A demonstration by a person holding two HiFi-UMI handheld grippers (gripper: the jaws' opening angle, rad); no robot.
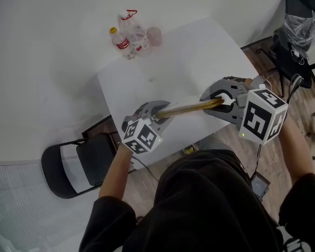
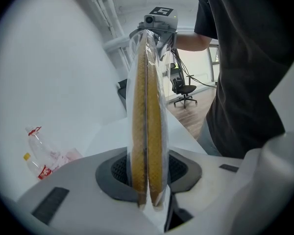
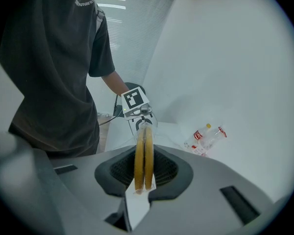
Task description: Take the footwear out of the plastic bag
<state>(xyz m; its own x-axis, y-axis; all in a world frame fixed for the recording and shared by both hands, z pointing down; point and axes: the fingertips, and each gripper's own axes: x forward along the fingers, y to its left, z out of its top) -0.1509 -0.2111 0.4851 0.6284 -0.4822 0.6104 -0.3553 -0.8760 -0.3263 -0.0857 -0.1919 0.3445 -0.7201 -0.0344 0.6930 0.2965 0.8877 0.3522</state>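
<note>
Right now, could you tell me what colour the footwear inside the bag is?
Mustard yellow footwear; clearest in the left gripper view.

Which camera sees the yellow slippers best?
The left gripper view: the slippers fill its middle, two yellow soles pressed together edge-on. The right gripper view shows them smaller; the head view shows only a thin yellow strip.
</note>
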